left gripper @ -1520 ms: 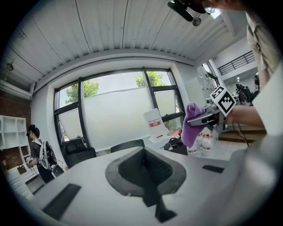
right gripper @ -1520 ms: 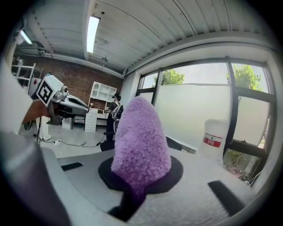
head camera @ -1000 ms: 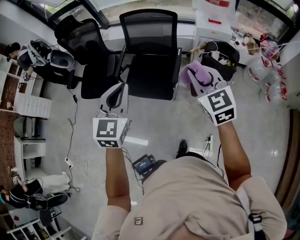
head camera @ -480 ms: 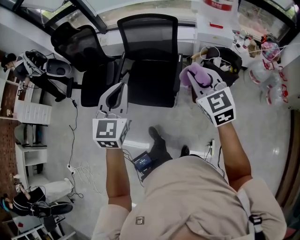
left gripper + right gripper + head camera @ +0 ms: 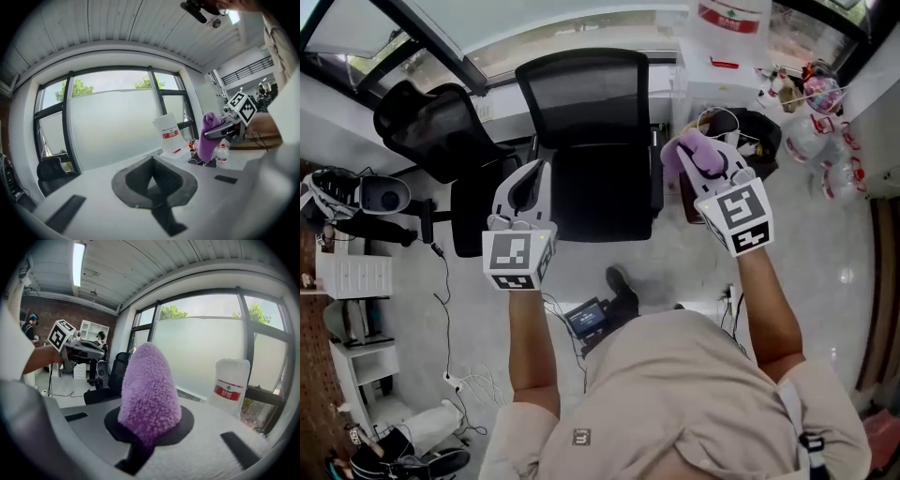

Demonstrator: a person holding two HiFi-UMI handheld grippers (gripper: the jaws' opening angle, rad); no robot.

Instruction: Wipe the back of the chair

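Chair (image 5: 591, 122) closer, right gripper (image 5: 694, 157) pinching cloth (image 5: 150, 390) beside its edge

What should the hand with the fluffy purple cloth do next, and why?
Probably swing the right gripper forward and left so the purple cloth meets the chair back. The cloth is clamped in its jaws but sits off to the chair's right side, away from the back.

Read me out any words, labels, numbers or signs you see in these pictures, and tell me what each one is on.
No text reads clearly.
Red label on the water jug: print too blurred to read.
Small patch on the person's shirt: too small to read.
Left marker cube and right marker cube: square coded patterns, no letters.
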